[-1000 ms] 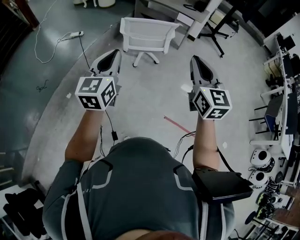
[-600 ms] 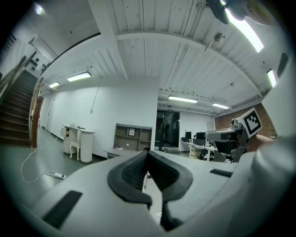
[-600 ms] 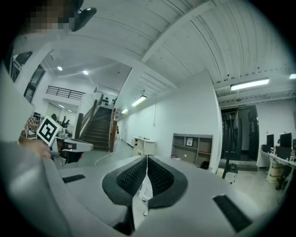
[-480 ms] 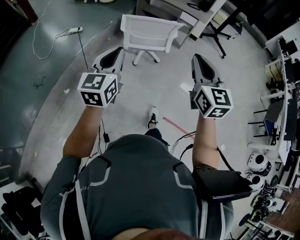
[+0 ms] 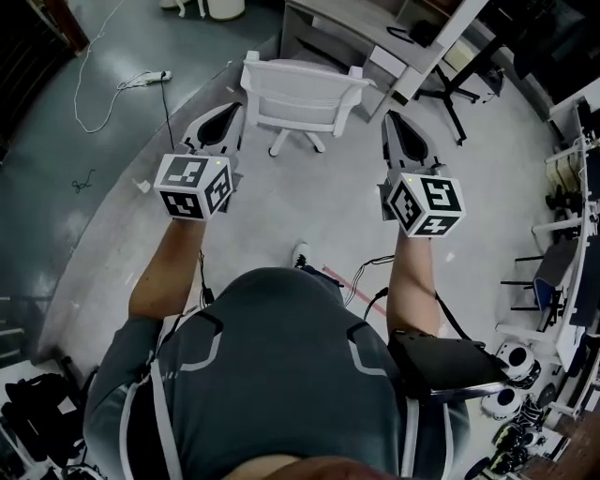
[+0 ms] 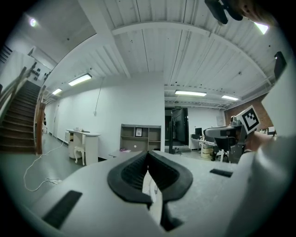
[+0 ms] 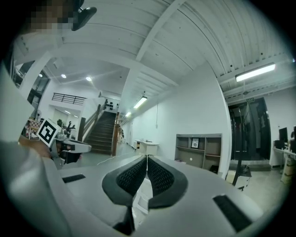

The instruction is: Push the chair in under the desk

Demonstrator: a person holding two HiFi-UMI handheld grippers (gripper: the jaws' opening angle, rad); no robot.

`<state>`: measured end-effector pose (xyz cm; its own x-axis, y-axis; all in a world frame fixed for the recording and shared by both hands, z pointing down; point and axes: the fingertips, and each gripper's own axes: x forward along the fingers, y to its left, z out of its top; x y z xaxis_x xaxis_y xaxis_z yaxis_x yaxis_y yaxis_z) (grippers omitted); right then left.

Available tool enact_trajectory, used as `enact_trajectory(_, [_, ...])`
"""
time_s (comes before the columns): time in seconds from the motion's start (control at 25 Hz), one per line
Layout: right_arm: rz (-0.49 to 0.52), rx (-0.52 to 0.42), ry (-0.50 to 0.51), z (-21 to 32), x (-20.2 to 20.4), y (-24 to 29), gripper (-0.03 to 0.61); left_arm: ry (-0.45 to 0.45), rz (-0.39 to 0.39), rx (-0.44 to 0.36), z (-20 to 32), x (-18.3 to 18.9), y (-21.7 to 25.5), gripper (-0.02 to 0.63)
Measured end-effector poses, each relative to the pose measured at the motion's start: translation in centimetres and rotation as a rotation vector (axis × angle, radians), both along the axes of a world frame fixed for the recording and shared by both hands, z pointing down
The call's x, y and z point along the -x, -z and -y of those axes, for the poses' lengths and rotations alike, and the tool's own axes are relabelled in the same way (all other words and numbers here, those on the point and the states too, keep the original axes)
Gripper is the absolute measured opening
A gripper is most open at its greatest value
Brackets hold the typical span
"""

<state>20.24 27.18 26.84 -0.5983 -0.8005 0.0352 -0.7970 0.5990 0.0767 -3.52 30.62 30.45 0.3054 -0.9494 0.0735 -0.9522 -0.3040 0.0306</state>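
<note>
The white chair stands at top centre of the head view, just short of the desk, not yet under it. The left gripper and right gripper hover near its back, jaws clenched on nothing. By my reckoning, the whole push is left to do.

White chair w/ slatted back, pale grey desk, lt grey floor w/ darker blue-grey band at left. Grey left gripper & right gripper, black ribbed pads, blk-&-wht square-marker cubes. Grey shirt w/ pale stripes, black box at hip, red strip, white cable.
</note>
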Motion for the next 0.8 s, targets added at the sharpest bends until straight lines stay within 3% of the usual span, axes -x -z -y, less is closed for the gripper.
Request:
enact_trajectory(0.36, [0.018, 0.035, 0.036, 10.1, -4.5, -1.3, 0.029, 0.043, 0.04, 0.052, 9.3, -4.1, -1.1, 0.009])
enact_trajectory(0.8, [-0.005, 0.051, 0.12, 18.1, -6.0, -2.9, 0.031, 0.079, 0.087, 0.092, 16.9, -6.3, -2.1, 0.011])
